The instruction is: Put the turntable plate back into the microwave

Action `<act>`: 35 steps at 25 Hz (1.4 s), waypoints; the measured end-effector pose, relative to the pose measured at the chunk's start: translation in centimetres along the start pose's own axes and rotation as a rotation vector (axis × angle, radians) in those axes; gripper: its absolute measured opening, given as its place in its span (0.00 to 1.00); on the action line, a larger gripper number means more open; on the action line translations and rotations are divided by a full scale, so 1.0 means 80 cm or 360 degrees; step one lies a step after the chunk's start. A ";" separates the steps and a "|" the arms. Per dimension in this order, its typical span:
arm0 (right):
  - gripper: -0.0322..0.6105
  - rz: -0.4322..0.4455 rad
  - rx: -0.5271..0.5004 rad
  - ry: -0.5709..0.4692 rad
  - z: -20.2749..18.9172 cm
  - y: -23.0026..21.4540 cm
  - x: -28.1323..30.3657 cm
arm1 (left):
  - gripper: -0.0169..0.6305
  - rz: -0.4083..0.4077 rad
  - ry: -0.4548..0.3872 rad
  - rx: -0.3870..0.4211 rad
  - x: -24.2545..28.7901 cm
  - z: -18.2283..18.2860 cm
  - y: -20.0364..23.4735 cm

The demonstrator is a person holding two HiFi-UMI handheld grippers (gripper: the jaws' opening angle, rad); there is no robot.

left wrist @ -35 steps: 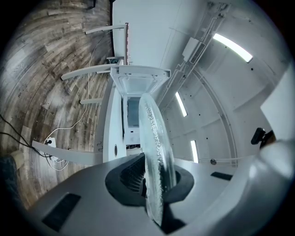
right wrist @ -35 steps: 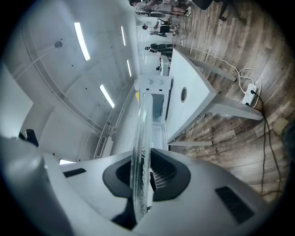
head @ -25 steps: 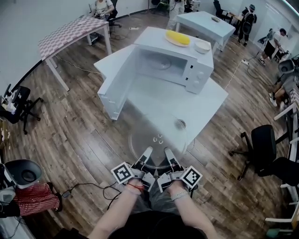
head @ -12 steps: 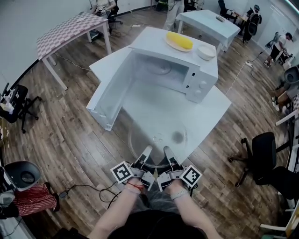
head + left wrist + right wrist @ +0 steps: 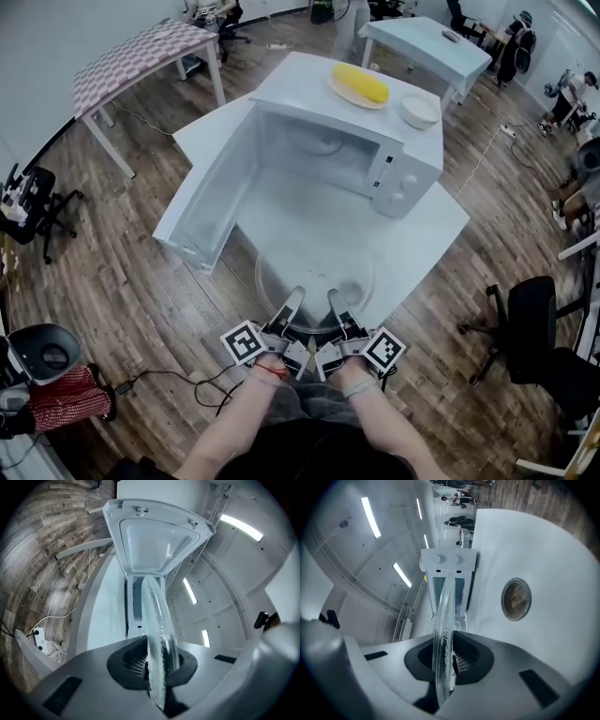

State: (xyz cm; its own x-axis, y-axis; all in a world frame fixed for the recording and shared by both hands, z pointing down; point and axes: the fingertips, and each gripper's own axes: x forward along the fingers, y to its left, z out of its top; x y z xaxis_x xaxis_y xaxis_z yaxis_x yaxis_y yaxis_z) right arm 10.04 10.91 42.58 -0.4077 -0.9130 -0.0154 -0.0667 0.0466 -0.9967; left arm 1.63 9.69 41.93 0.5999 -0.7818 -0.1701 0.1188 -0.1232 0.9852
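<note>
Forearms (image 5: 239,420) come up from the bottom centre of the head view, side by side and close together. My left gripper (image 5: 294,306) and right gripper (image 5: 334,306) point up the frame, toward the microwave (image 5: 405,155). Each one's jaws are clamped on the near rim of the glass plate (image 5: 314,267). In both gripper views the rim stands edge-on between the pads.

I hold the plate about level over the near part of the table (image 5: 431,220), in the lower middle of the frame. It is in front of the open cavity and not yet inside. The door (image 5: 202,202) hangs wide open at centre left.

Compared with a second ago, the microwave is larger and lower in the frame, and the door reaches further toward the lower left. The plate used to hang past the table's near corner. More of it now lies over the table, and it is closer to the cavity. My grip looks the same.

Count: two grippers, one plate, one microwave. Two things sit on its top, a yellow thing (image 5: 361,84) and a bowl (image 5: 419,110). One round hole (image 5: 515,598) shows in the table.
</note>
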 end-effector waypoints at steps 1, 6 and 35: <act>0.11 -0.0001 0.0005 0.0004 0.002 -0.001 0.001 | 0.08 0.0002 -0.0003 0.0000 0.002 0.000 0.001; 0.11 -0.0005 0.0020 0.0025 0.006 -0.006 0.005 | 0.08 0.0028 -0.0009 0.0020 0.006 0.001 0.006; 0.11 0.0008 0.0012 -0.0021 0.034 -0.015 0.094 | 0.08 0.0046 0.0027 -0.0019 0.074 0.068 0.024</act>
State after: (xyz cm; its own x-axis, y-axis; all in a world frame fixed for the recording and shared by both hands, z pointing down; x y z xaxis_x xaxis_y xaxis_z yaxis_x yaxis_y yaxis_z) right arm 9.53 2.89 43.44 -0.3963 -0.9179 -0.0214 -0.0577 0.0482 -0.9972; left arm 1.11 1.52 42.93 0.6166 -0.7744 -0.1419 0.1103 -0.0934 0.9895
